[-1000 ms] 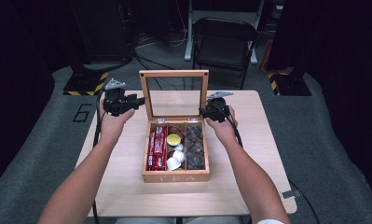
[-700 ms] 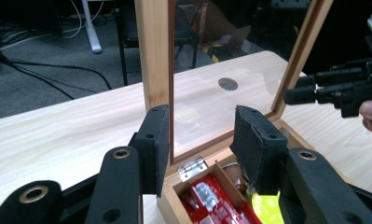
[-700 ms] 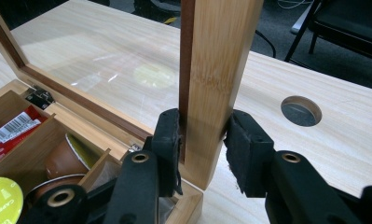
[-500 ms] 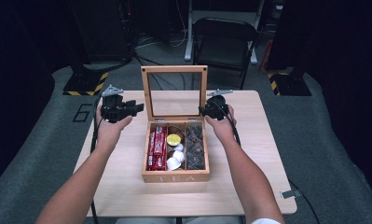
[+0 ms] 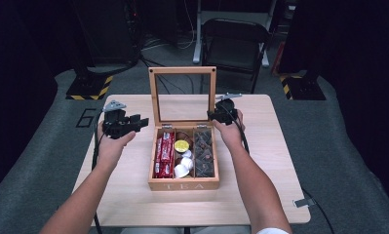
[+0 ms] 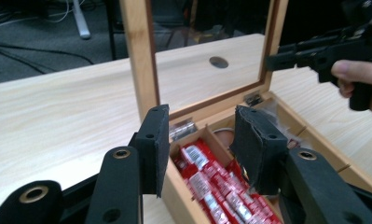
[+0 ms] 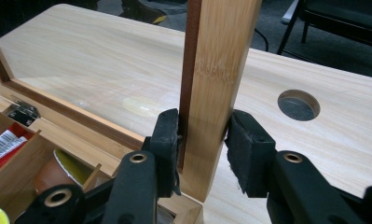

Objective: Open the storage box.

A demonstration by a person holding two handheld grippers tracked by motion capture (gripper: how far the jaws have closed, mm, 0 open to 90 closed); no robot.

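Right gripper (image 7: 202,149) is set around the upright lid (image 5: 183,95) right stile, jaws straddling it, barely clamped. Lid's long axis vertical, at tea box (image 5: 184,184) rear. Left gripper (image 5: 126,124) is held open, farther left.

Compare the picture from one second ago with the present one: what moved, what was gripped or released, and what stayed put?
The left gripper drew slightly back toward the table's left side, away from the tea box; its jaws stand open, holding nothing. The right gripper stayed with its jaws around the right post of the upright lid. Box, lid and contents kept their places.
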